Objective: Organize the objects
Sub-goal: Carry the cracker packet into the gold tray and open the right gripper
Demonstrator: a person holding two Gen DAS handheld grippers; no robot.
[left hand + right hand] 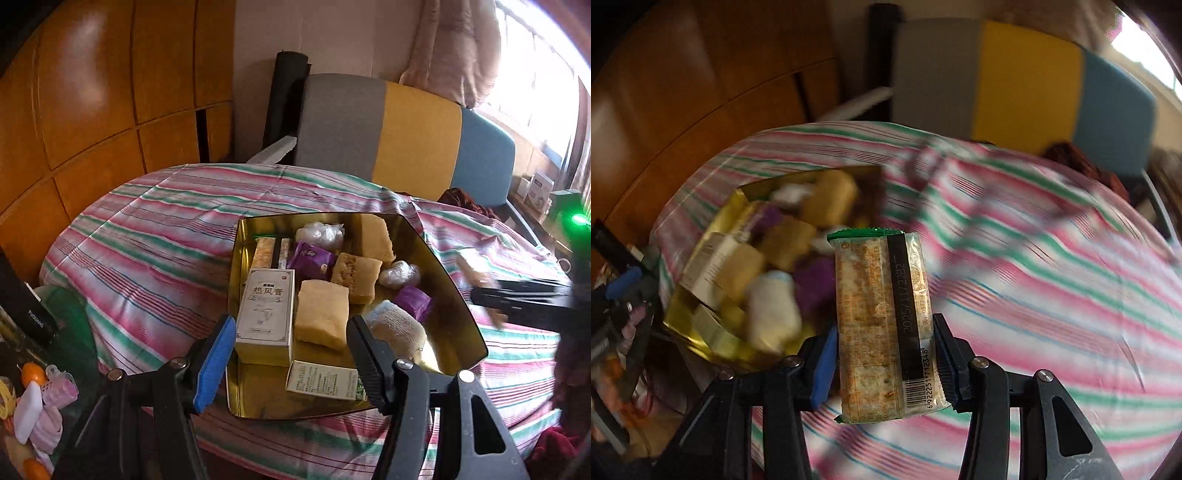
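While the right gripper (884,363) clamps a wrapped cracker bar (884,325) across its width, the bar's long axis runs straight out along the fingers, its green crimped end pointing away. Just beyond and to its left in the right wrist view lies the gold tin tray (679,317), blurred, so I judge the coming move to be a carry leftward and down into it. The right hand is the one nearer to doing that; the left gripper (291,354) hangs half open over the tray's near edge (255,406), holding nothing.

The wrapper is clear, glossy film with a black date strip and barcode, flat and rectangular. Inside the mirror-bright tray sit a matte white carton (265,312), spongy yellow cake blocks (322,314), crinkly purple sachets (310,258) and cling-wrapped lumps (320,234). Soft striped cloth (155,229) spreads beneath, with a grey, yellow and blue padded headboard (406,136) farthest back.
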